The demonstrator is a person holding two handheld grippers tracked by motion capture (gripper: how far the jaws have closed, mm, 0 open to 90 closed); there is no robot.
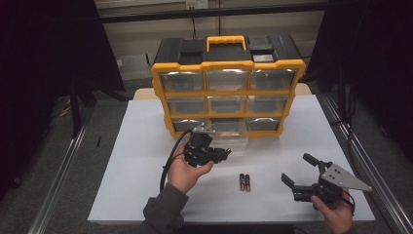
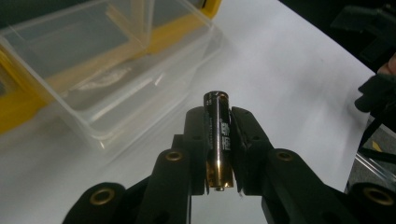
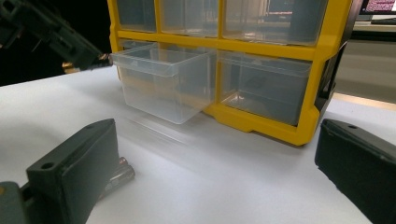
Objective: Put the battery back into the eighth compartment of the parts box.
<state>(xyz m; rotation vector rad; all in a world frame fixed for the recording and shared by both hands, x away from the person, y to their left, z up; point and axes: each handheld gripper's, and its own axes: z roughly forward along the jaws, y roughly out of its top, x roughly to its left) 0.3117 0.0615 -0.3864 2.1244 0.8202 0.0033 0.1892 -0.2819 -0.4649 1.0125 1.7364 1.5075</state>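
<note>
The yellow cabinet [image 1: 227, 92] stands at twelve o'clock; its clear bottom-middle drawer [image 3: 163, 81] is pulled out and looks empty. The left gripper [image 2: 219, 140] clamps a battery [image 2: 218, 135] beside the drawer. Two batteries [image 1: 244, 182] lie at six o'clock. The right gripper [image 1: 298, 170] gapes.

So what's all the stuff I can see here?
Organiser: one, yellow and black, nine clear drawers, back of the table.
Open drawer: one, clear, pulled out of the bottom row, middle.
Loose batteries: two, black and copper, side by side on the sheet.
Held battery: one, black and gold, clamped in the left tongs.
Sheet: one, white, covering the table.
Left tongs: black, shut on the battery, near the open drawer.
Right tongs: black, open, at the table's right.
</note>
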